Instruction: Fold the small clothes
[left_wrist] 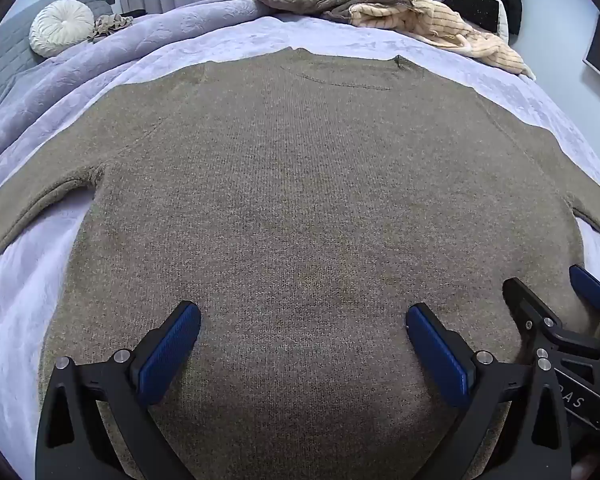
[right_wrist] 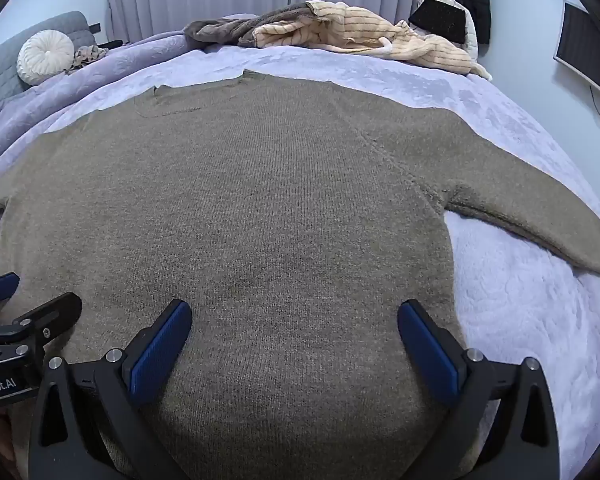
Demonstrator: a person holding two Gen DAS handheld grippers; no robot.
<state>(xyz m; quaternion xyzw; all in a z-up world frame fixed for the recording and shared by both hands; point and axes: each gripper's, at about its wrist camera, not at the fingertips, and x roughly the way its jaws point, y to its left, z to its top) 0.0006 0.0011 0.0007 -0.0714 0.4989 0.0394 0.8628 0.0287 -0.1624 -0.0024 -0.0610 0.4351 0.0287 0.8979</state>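
The left gripper [left_wrist: 303, 318], released and empty at the frame's bottom, hovers over the brown sweater [left_wrist: 300, 184] spread flat mid-frame on the lavender blanket [left_wrist: 16, 304], sleeves out, probably ready for folding. In the right view, the right gripper [right_wrist: 294, 314] gapes likewise above the sweater's lower half; the hem is hidden.

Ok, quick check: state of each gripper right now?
Left gripper: open wide, holding nothing, poised over the brown sweater.
Right gripper: open wide, holding nothing, also over the sweater.
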